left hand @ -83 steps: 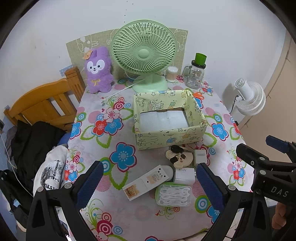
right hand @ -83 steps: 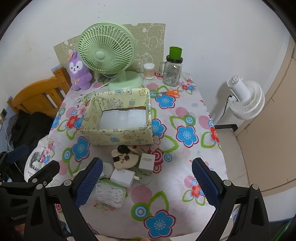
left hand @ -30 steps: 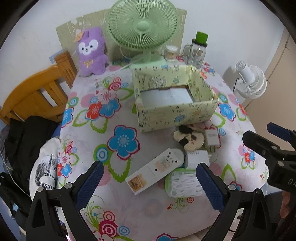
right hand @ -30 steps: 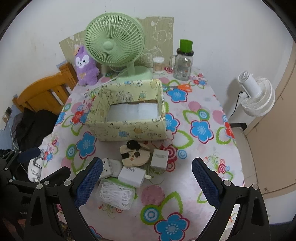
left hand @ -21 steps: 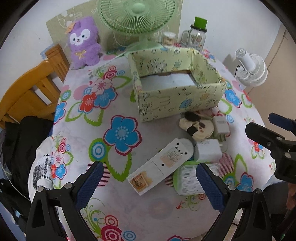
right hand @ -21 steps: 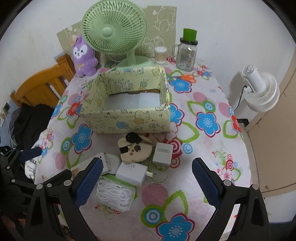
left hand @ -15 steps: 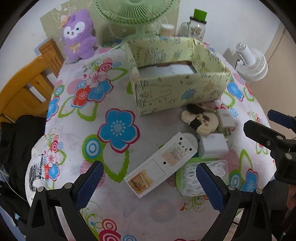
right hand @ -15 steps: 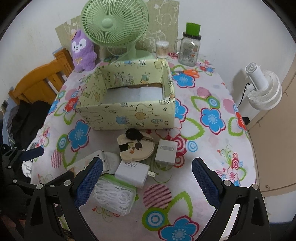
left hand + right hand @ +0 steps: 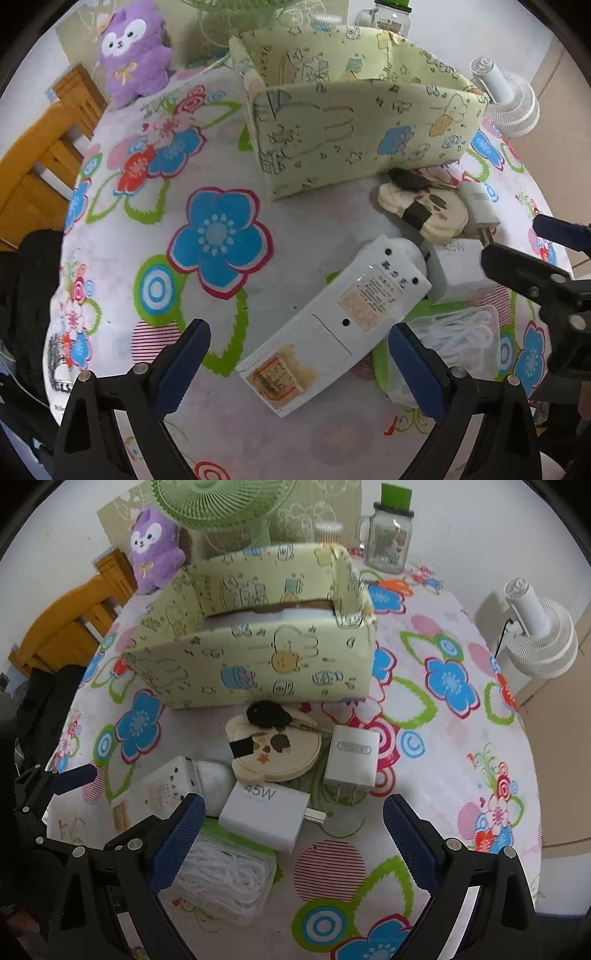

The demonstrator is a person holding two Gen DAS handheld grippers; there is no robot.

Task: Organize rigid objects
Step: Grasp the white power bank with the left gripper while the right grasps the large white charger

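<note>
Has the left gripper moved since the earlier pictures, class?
Yes. The left gripper has come down and forward toward the long white device, which now fills far more of its view, between its open fingers.

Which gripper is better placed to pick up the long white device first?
Left. The left gripper is open with the long white device lying between its fingers; the right gripper faces the 45W charger instead.
</note>
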